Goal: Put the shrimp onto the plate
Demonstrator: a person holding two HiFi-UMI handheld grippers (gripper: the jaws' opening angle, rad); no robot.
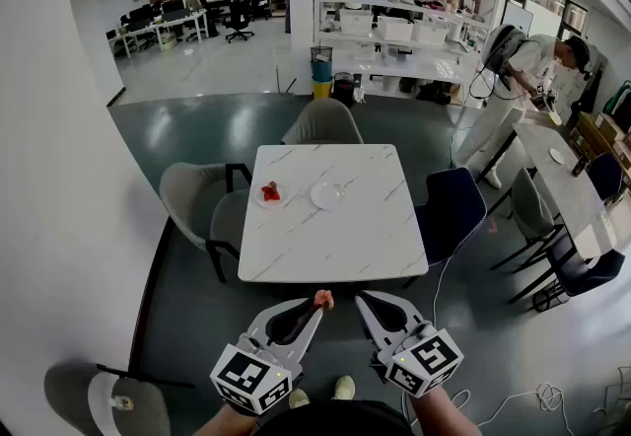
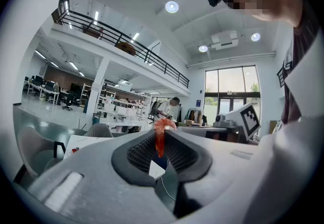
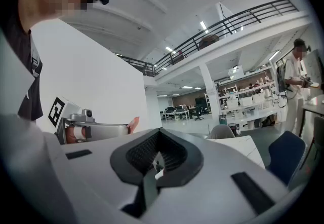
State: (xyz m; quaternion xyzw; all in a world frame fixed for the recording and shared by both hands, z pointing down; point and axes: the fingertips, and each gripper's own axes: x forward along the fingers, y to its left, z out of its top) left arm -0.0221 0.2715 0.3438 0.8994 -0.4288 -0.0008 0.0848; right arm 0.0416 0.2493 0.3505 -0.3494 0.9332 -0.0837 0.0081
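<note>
An orange shrimp [image 1: 322, 300] is pinched at the tips of my left gripper [image 1: 320, 305], which is shut on it and held low in front of the white marble table [image 1: 325, 237]. In the left gripper view the shrimp [image 2: 160, 136] hangs between the pads. On the table, a small plate [image 1: 268, 195] holds another red shrimp [image 1: 271, 190], and an empty plate [image 1: 326, 194] sits to its right. My right gripper [image 1: 364, 301] is beside the left one, shut with nothing in it; its closed tip [image 3: 160, 133] shows in its own view.
Chairs surround the table: grey ones [image 1: 192, 197] at the left and back [image 1: 323, 123], a dark blue one [image 1: 452, 212] at the right. A white wall [image 1: 69, 187] runs along the left. A person [image 1: 518, 79] stands at another table at the far right.
</note>
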